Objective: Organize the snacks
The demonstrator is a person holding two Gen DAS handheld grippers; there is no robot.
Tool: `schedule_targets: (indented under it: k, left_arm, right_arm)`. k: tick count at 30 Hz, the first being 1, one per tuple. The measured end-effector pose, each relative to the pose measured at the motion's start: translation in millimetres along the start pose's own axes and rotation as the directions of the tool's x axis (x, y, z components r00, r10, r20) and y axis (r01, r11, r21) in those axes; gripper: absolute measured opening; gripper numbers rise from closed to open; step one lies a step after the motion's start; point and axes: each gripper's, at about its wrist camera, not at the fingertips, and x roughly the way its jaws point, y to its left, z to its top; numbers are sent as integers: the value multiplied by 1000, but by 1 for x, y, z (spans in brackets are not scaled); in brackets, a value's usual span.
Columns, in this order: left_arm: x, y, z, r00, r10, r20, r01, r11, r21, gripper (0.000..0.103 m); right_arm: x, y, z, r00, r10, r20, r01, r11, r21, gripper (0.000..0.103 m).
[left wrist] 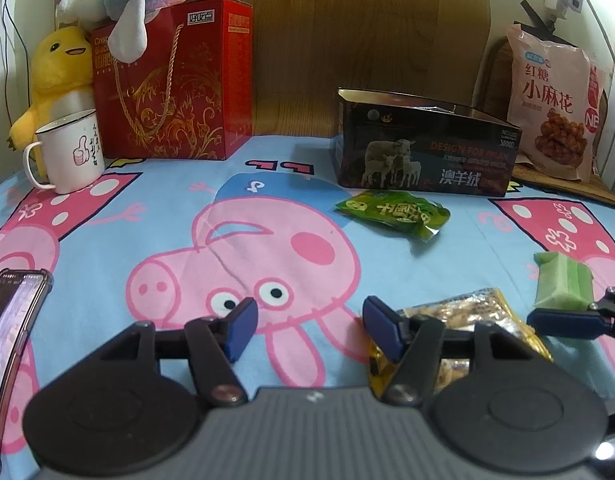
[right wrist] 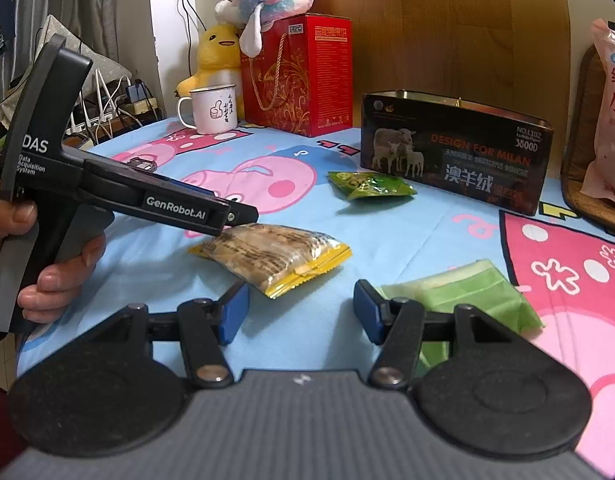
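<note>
A yellow-edged snack packet lies on the cartoon-print cloth. My left gripper stands open just left of it, nothing between its blue pads. A pale green packet lies to the right. My right gripper is open beside it, empty; one of its fingers shows in the left wrist view. A dark green packet rests in front of an open dark box with sheep on it.
A big pink snack bag leans at the back right. At the back left stand a red gift box, a white mug and plush toys. A phone lies at the left edge.
</note>
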Motion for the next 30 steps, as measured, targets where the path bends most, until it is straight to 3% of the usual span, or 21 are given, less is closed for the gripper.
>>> schedule_targets:
  k: [10, 30]
  left_arm:
    - [1, 1, -4, 999, 17, 28, -17, 1000, 2, 68]
    - [-2, 4, -7, 999, 0, 50, 1, 1000, -18, 69]
  right_arm:
    - [0, 0, 0, 1000, 0, 0, 0, 1000, 0, 61]
    - [2, 1, -1, 1000, -3, -1, 3, 1000, -7, 62]
